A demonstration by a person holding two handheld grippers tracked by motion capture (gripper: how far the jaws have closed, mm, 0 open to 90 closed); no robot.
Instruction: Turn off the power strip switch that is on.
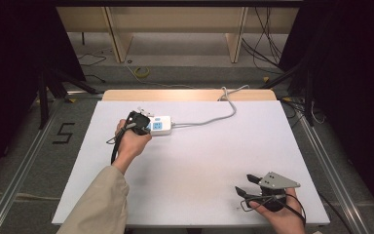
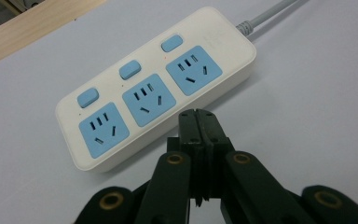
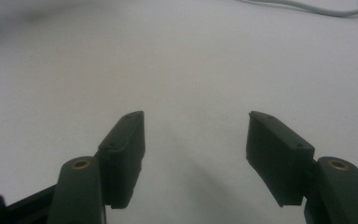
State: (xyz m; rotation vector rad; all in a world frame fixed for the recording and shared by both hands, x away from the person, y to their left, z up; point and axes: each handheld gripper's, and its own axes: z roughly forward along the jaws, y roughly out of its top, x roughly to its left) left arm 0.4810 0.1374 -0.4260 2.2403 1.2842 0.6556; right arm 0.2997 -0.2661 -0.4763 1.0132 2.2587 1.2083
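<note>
**Left gripper closed beside the power strip, right one waiting**

Nearest you, your right gripper (image 1: 246, 185) rests at the table's (image 1: 199, 165) front right edge with its jaws spread wide and nothing between them, well apart from the work, likely parked until needed. Farther out on the left, your left gripper (image 2: 198, 122) has its jaws pressed together with nothing between them, its tip just beside the long side of the power strip (image 2: 156, 84), a stance that suits pressing or nudging rather than grasping. The strip lies flat at the far left of the table: one strip, three blue sockets, three blue switches. Its single grey cord (image 1: 209, 117) runs off over the far edge.
</note>
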